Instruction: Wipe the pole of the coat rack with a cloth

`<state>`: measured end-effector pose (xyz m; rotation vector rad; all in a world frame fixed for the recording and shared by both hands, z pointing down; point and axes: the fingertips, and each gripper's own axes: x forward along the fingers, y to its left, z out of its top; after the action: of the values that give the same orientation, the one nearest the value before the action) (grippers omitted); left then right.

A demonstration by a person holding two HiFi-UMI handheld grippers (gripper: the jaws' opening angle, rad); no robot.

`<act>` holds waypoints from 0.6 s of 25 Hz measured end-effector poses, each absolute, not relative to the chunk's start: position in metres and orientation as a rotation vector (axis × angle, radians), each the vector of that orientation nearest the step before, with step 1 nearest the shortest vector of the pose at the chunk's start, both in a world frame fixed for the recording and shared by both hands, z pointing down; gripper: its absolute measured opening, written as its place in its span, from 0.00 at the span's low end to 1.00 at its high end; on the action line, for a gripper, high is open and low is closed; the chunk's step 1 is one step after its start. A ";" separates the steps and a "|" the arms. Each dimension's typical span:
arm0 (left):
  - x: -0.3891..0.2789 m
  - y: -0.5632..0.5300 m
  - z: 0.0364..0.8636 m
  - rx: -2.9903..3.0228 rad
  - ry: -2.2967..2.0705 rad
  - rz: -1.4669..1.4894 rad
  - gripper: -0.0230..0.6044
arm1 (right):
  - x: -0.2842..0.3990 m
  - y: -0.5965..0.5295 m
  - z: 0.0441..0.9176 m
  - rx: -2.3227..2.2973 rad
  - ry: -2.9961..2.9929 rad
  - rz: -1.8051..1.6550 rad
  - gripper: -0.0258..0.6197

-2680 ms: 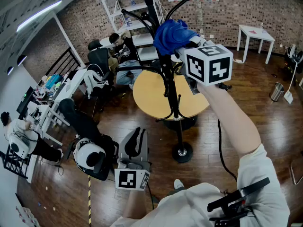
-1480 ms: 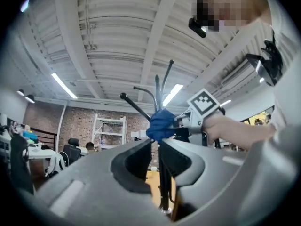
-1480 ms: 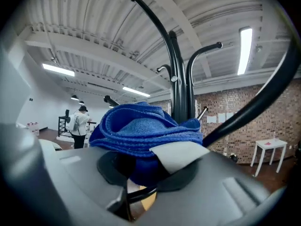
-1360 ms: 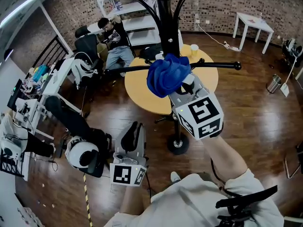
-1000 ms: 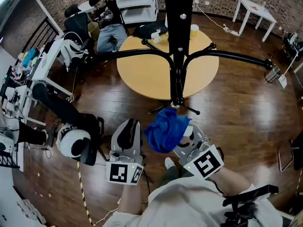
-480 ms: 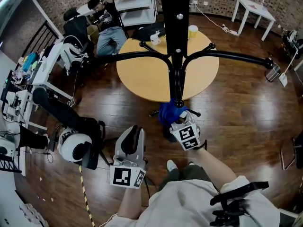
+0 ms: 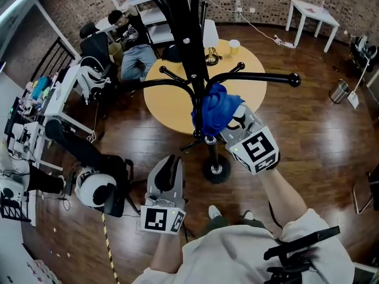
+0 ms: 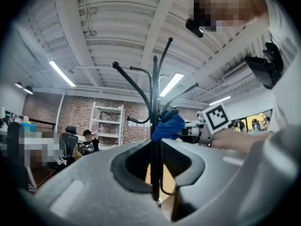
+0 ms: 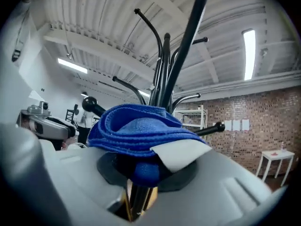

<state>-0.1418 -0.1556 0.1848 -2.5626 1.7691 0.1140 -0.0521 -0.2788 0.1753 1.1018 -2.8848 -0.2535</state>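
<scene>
The black coat rack pole [image 7: 188,46] runs from the top of the head view down to its round base [image 7: 216,169]. A bunched blue cloth [image 7: 214,111] presses against the pole's lower part, just under the low side arms. My right gripper [image 7: 232,123] is shut on the cloth, and its marker cube [image 7: 256,149] faces me. In the right gripper view the cloth [image 9: 136,131] fills the jaws of the right gripper [image 9: 149,161], with the pole [image 9: 186,36] rising behind. My left gripper [image 7: 167,173] hangs low and left of the base, shut and empty. The left gripper view shows the left gripper [image 8: 155,147] facing the pole [image 8: 154,93].
A round yellow table [image 7: 172,102] with a cup and a lamp stands right behind the rack. A seated person [image 7: 127,31] and white shelves are at the back left. Black and white equipment [image 7: 98,188] lies on the floor at my left. A small white table [image 7: 308,10] stands far right.
My right gripper carried the cloth from the rack's top down the pole to near the base, then back up to below the low arms. The left gripper stayed put.
</scene>
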 end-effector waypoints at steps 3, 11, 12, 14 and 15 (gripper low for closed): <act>-0.125 -0.153 0.189 -2.563 1.787 0.122 0.13 | -0.049 -0.284 0.237 1.074 -2.839 -0.126 0.19; -0.118 -0.152 0.208 -2.537 1.859 0.069 0.13 | -0.055 -0.278 0.406 1.053 -2.558 0.158 0.19; -0.118 -0.151 0.208 -2.533 1.866 0.067 0.13 | -0.051 -0.270 0.384 1.067 -2.613 0.105 0.19; -0.117 -0.148 0.207 -2.514 1.877 0.066 0.13 | -0.034 -0.247 0.324 1.103 -2.742 -0.007 0.19; -0.116 -0.147 0.204 -2.500 1.880 0.067 0.13 | -0.021 -0.232 0.291 1.120 -2.815 -0.049 0.19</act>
<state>-0.1162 -0.1469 0.2040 -2.4999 1.8803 0.0675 -0.0208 -0.2316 0.2915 1.1203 -2.8148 -0.0490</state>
